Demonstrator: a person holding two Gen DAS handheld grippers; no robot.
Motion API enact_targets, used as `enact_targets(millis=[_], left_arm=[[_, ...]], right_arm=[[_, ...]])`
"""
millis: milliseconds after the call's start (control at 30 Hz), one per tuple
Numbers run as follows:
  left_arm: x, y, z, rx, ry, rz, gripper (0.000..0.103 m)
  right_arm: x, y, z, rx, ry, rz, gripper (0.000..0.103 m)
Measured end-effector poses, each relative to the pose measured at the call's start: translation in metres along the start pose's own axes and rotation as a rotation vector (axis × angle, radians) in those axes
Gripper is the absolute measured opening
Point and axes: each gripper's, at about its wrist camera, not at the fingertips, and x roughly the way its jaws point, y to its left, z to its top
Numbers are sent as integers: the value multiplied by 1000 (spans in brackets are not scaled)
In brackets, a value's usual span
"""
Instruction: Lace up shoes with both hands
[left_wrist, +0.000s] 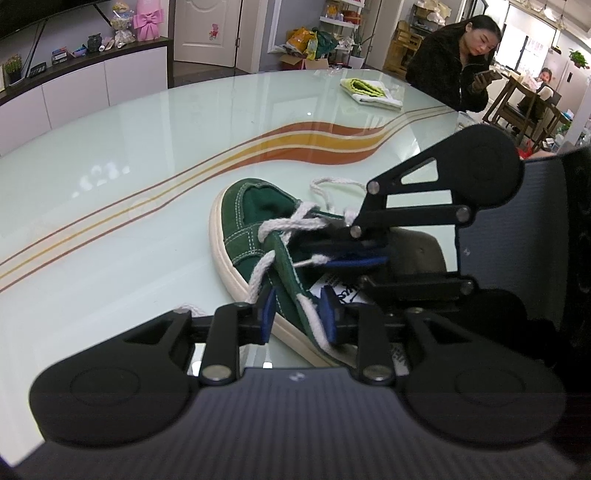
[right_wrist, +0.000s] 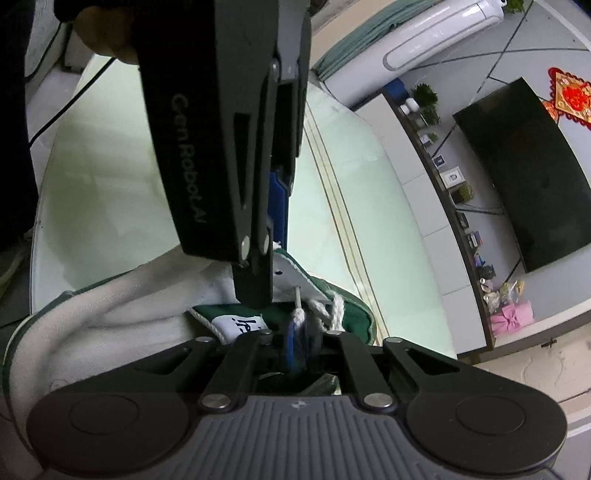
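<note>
A green suede shoe (left_wrist: 251, 221) with a white sole lies on the glass table (left_wrist: 147, 147), toe pointing away. Its white lace (left_wrist: 291, 225) crosses the lower eyelets. My left gripper (left_wrist: 298, 315) grips the shoe's eyelet flap between its blue pads. My right gripper (left_wrist: 332, 254) comes in from the right, shut on the lace just behind its tip. In the right wrist view, my right gripper (right_wrist: 297, 343) pinches the lace (right_wrist: 299, 317), whose tip points at an eyelet in the flap's white underside. The left gripper (right_wrist: 258, 288) reaches down from above onto that flap.
A folded yellow and white cloth (left_wrist: 369, 90) lies at the table's far side. A person (left_wrist: 454, 55) stands beyond that edge, looking at a phone. A low white cabinet (left_wrist: 74, 85) runs along the left wall. Orange stripes (left_wrist: 314, 144) cross the tabletop.
</note>
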Motion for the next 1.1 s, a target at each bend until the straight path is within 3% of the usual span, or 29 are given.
enact_targets(millis=[100, 200, 367, 400, 1100], left_arm=[[0, 0, 0, 2, 0, -1, 27], [0, 1, 0, 1, 0, 0, 29], [0, 0, -1, 1, -1, 1, 29], [0, 0, -1, 0, -1, 1, 29], [1, -3, -1, 16, 7, -13, 32]], right_arm=[[-8, -6, -4, 6, -10, 16, 29], [-13, -7, -4, 1, -18, 32, 31], [-17, -5, -5, -12, -40, 63, 13], [-17, -4, -4, -10, -41, 69, 4], [-11, -4, 6, 10, -86, 32, 2]])
